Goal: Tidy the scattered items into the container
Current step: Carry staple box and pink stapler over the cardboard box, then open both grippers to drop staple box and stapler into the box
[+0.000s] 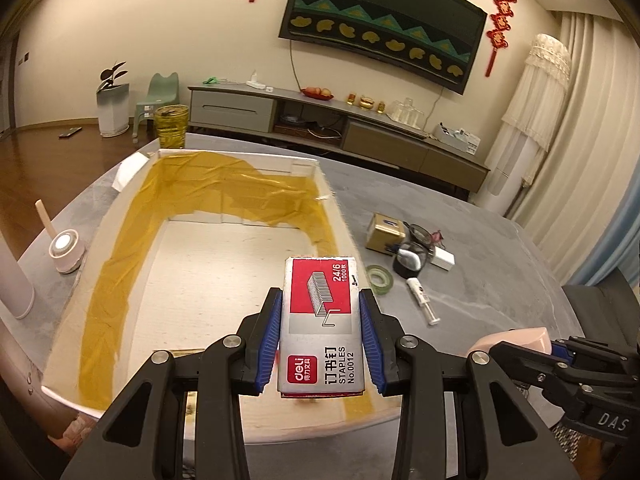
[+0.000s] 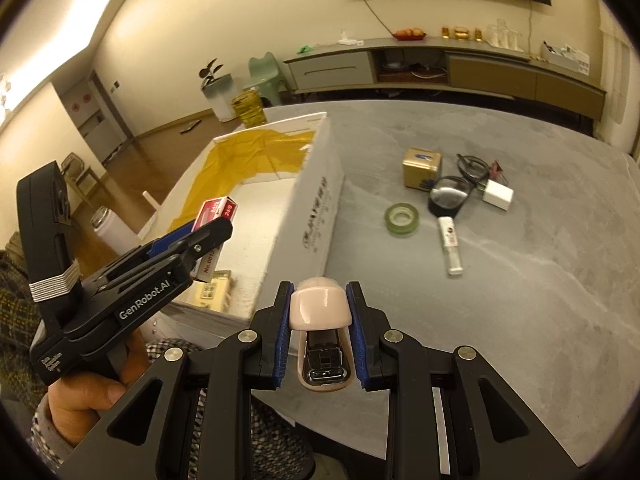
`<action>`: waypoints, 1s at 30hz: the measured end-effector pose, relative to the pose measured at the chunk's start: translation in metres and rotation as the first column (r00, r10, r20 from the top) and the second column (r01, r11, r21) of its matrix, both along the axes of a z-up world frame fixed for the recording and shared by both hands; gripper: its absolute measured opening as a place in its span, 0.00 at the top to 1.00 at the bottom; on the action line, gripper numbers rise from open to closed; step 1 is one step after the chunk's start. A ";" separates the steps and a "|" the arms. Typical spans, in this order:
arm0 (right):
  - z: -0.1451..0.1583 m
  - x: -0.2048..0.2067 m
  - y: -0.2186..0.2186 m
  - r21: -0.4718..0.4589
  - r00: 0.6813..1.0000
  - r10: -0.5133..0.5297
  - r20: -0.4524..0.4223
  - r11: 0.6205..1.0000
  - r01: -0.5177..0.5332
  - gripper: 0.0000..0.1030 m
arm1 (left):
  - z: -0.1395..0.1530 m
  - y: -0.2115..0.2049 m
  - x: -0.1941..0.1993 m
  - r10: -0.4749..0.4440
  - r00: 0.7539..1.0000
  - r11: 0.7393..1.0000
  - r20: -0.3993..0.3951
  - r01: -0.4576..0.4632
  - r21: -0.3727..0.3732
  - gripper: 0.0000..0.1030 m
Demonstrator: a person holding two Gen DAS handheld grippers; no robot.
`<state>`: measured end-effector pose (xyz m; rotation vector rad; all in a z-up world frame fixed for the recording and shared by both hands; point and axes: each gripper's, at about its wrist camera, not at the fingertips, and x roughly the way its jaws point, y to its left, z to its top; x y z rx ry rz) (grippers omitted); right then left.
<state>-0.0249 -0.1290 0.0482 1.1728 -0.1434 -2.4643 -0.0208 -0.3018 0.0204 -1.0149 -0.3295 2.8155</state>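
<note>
Red-and-silver staples box [image 1: 320, 320] clamped in the left hand-held gripper [image 1: 320, 336], hanging over the white cardboard box [image 1: 256, 168]; pink stapler [image 2: 321, 330] pinched in the right hand-held gripper [image 2: 321, 334].

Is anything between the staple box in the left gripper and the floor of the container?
Nothing visible. The left gripper holds the staple box over the open container, already inside its near rim. The floor ahead looks bare; what lies right under the box is hidden.
</note>
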 end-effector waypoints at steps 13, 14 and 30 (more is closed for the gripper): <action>0.025 -0.022 -0.064 0.035 0.990 0.114 -0.079 0.993 -0.111 0.73 | 0.009 -0.055 -0.012 0.051 0.999 0.999 0.004 -0.051 -0.007 0.62; 0.025 -0.025 -0.069 0.042 0.989 0.122 -0.081 0.992 -0.119 0.73 | 0.011 -0.058 -0.014 0.051 0.999 0.999 0.010 -0.051 -0.006 0.62; -0.008 -0.086 -0.119 0.128 0.979 0.202 0.007 0.971 -0.201 0.73 | 0.008 -0.090 -0.064 0.046 0.989 0.999 0.141 -0.045 -0.017 0.62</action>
